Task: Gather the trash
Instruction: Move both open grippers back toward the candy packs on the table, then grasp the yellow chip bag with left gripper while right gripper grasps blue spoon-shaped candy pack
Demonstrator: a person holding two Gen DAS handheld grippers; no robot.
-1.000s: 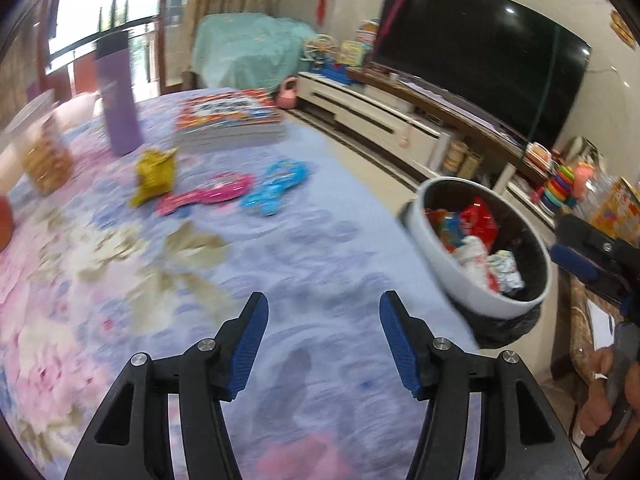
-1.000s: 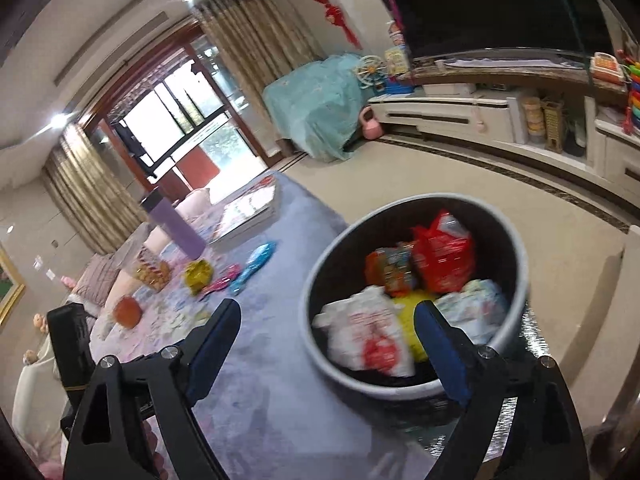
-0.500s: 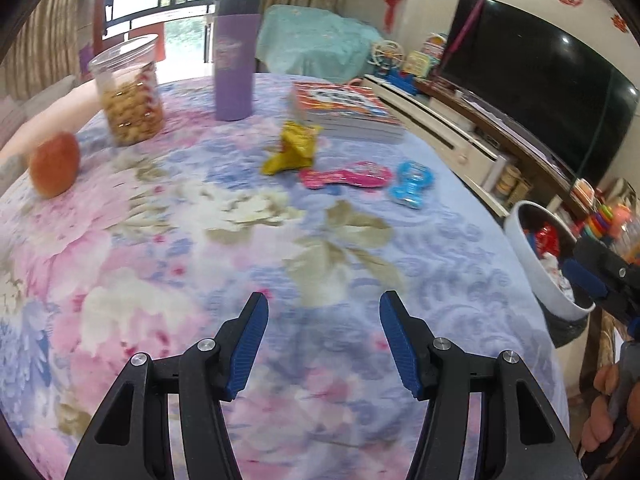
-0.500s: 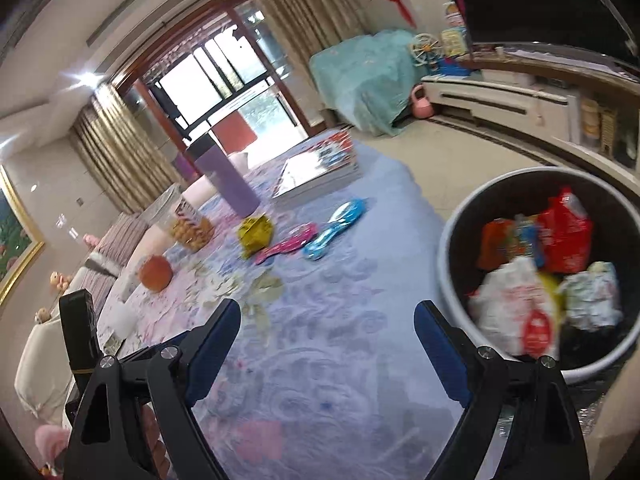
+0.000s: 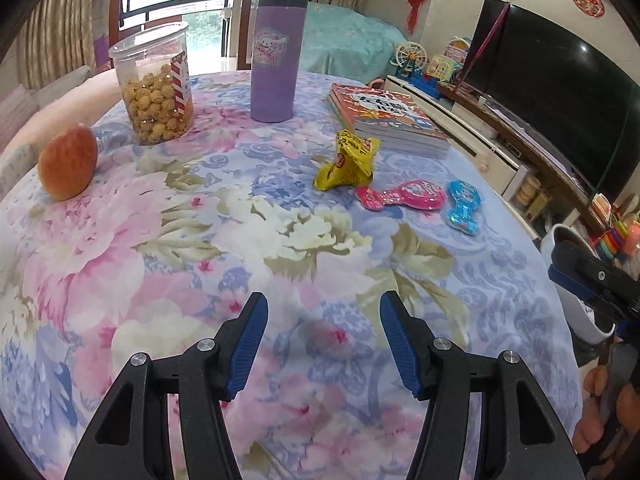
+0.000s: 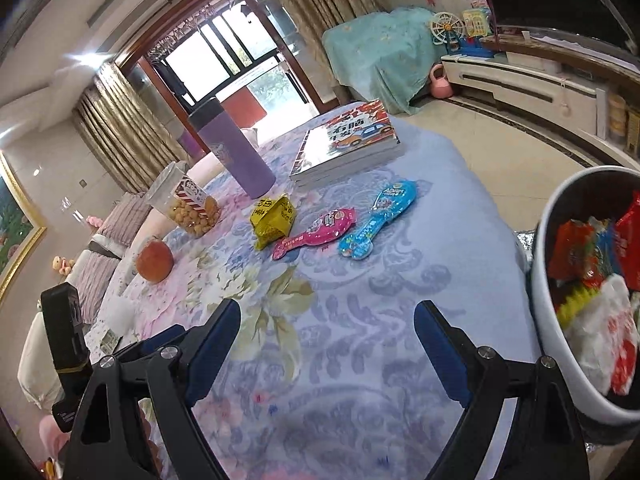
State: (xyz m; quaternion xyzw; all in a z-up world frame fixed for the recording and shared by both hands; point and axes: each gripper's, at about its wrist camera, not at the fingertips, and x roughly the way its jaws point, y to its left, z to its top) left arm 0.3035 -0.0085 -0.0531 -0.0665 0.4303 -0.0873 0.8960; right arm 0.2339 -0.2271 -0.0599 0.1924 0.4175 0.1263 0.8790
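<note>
Three wrappers lie on the floral tablecloth: a crumpled yellow one [image 5: 347,160] [image 6: 273,218], a pink one [image 5: 400,196] [image 6: 316,232] and a blue one [image 5: 463,207] [image 6: 378,219]. A white trash bin [image 6: 560,344] [image 5: 562,236] with several wrappers inside stands off the table's right edge. My left gripper [image 5: 322,340] is open and empty over the near part of the table. My right gripper [image 6: 327,352] is open and empty, left of the bin, short of the wrappers.
On the table stand a purple tumbler [image 5: 278,56], a clear jar of snacks [image 5: 154,88], an apple [image 5: 68,162] and a stack of books [image 5: 386,118]. A TV [image 5: 552,88] and low cabinet line the right wall.
Both grippers have swung left, away from the bin and toward the table. The wrappers now lie ahead of them. Both stayed open.
</note>
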